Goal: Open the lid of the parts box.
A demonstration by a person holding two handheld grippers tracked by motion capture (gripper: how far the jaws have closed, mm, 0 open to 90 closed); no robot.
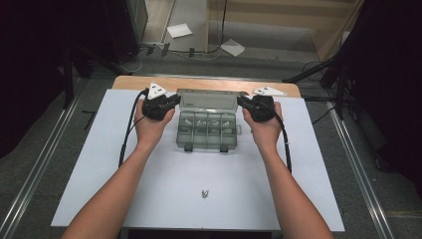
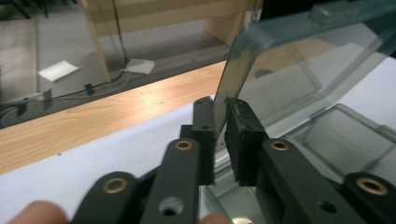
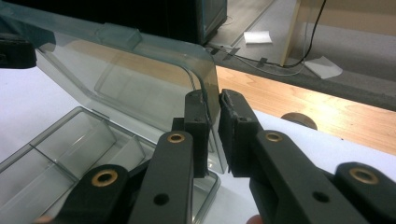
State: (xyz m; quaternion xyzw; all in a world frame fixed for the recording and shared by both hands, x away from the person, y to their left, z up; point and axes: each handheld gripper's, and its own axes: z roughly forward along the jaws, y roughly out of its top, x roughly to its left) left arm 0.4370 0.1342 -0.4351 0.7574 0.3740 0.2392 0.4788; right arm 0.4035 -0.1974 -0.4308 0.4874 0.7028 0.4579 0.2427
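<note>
Holding lid (image 1: 207,101) of clear box (image 1: 208,130), centre of frame on white surface (image 1: 164,189), mid-swing & near upright. Left gripper (image 2: 224,126) jaws pinching lid's left edge; right gripper (image 3: 212,116) jaws pinching right edge. Step prob. opening or closing lid, cannot tell which. Next: swinging both ends together, evenly, w/o twisting hinge or dragging box. Small screws (image 1: 204,193) lying lower centre, well apart.

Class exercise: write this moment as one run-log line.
left hand-held gripper: shut on lid left edge | right hand-held gripper: shut on lid right edge | compartment box: open, lid raised
</note>
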